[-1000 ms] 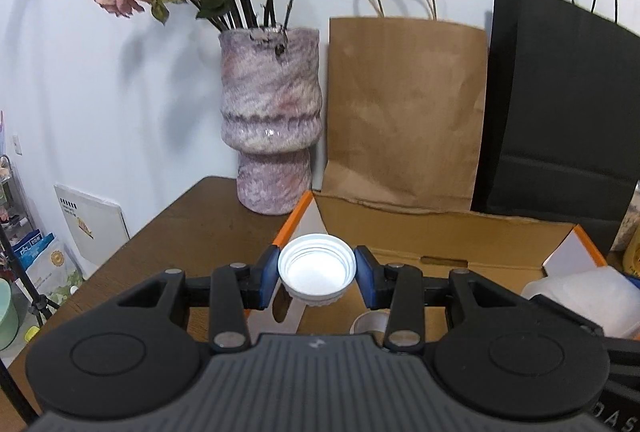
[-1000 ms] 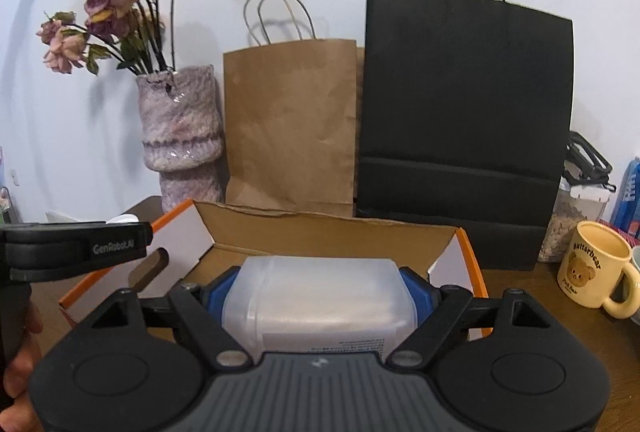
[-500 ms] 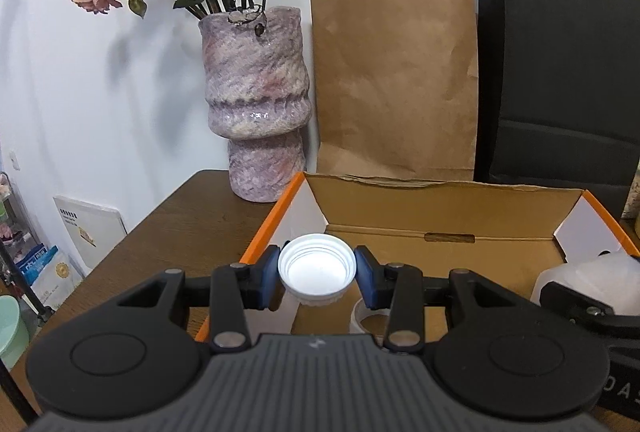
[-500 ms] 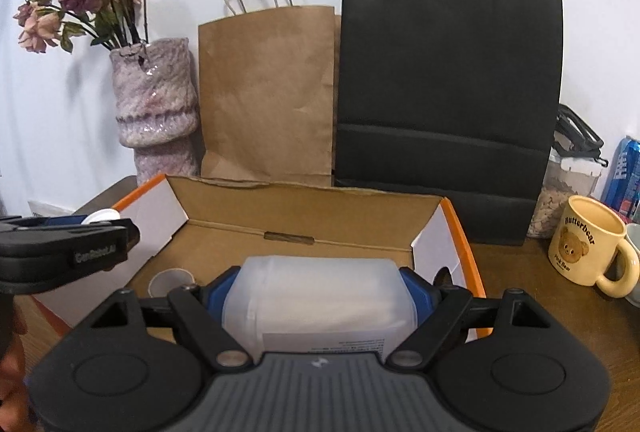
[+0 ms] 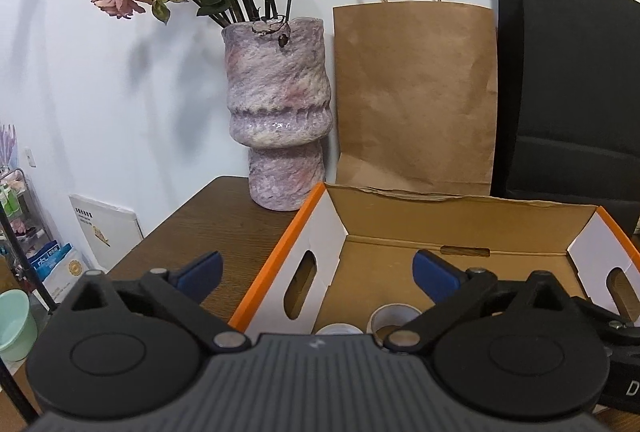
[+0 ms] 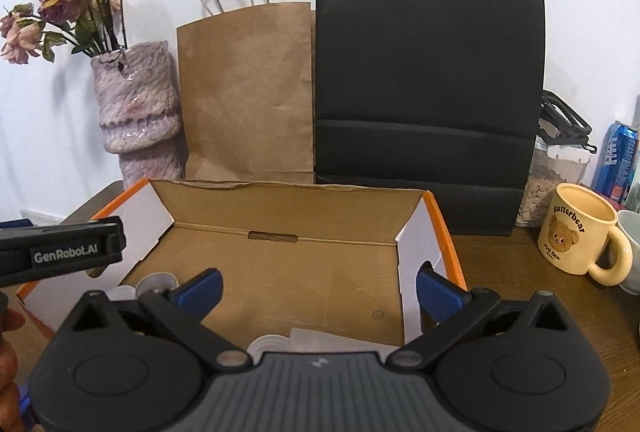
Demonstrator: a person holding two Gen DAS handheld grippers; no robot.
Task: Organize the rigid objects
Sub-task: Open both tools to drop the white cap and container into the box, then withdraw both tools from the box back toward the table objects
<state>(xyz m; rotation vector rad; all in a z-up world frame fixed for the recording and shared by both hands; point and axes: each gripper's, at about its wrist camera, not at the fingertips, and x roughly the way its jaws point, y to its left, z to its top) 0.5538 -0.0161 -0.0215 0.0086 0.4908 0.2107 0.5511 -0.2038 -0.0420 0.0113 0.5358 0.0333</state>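
My left gripper (image 5: 318,272) hangs over the left end of the orange-rimmed cardboard box (image 5: 460,228). Its jaws are opening wide with nothing between them. The white cap (image 5: 340,329) lies below on the box floor beside a small white ring (image 5: 394,314), both partly hidden by the gripper body. My right gripper (image 6: 319,292) is over the right part of the box (image 6: 280,208), jaws opening and empty. The translucent plastic container (image 6: 332,342) lies in the box just under it, mostly hidden. The left gripper's side (image 6: 60,252) shows at the left edge.
A marbled vase (image 5: 278,120) of dried roses, a brown paper bag (image 5: 412,92) and a black paper bag (image 6: 428,92) stand behind the box against the wall. On the brown table to the right are a yellow bear mug (image 6: 580,236), a jar (image 6: 556,172) and a blue can (image 6: 618,160).
Both grippers have opened wide. The white cap has left the left jaws and dropped into the box. The translucent container has left the right jaws and sunk into the box.
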